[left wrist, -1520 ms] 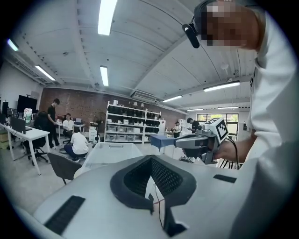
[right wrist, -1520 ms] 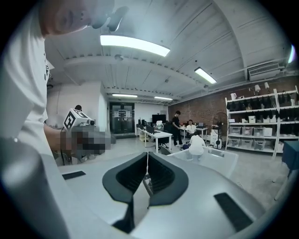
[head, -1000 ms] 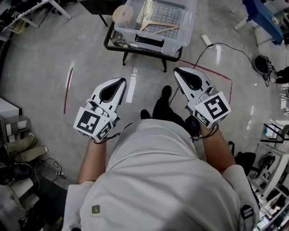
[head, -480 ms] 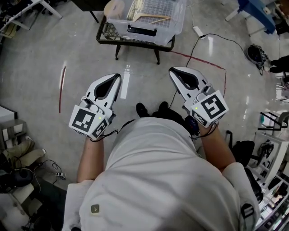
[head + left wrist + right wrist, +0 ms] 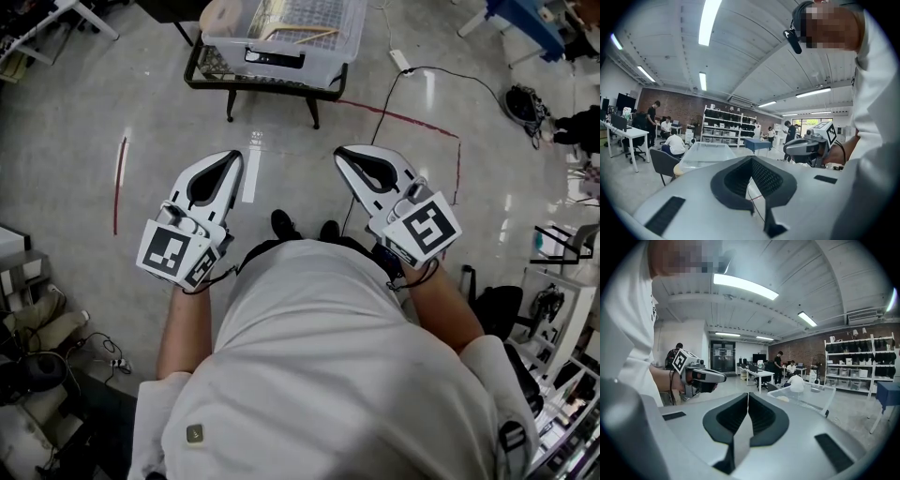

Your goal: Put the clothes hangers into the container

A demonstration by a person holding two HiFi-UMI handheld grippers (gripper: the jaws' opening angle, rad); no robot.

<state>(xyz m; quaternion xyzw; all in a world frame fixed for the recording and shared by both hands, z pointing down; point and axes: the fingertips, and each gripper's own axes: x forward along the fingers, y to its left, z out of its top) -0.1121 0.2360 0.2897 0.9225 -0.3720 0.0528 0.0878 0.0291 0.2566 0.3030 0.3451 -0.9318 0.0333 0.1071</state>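
A clear plastic container (image 5: 281,58) stands on a low black stand (image 5: 202,77) at the top of the head view. A wooden hanger (image 5: 298,35) lies inside it on a wire grid. My left gripper (image 5: 234,155) and right gripper (image 5: 339,150) hang side by side over bare floor, well short of the stand, both pointing toward it. Each is shut with nothing between its jaws. The left gripper view shows its closed jaw tips (image 5: 751,158) with the container (image 5: 705,152) ahead. The right gripper view shows its closed tips (image 5: 748,393) and the container (image 5: 806,397) to the right.
Red tape lines (image 5: 119,183) mark the grey floor. A cable and power strip (image 5: 398,61) lie right of the stand. A beige disc (image 5: 220,14) rests by the container's left corner. Clutter lines the left and right edges. People, desks and a chair (image 5: 663,164) stand farther off.
The container and stand have slid toward the top left of the head view, farther from both grippers. Both grippers stay shut and side by side, shifted a little left.
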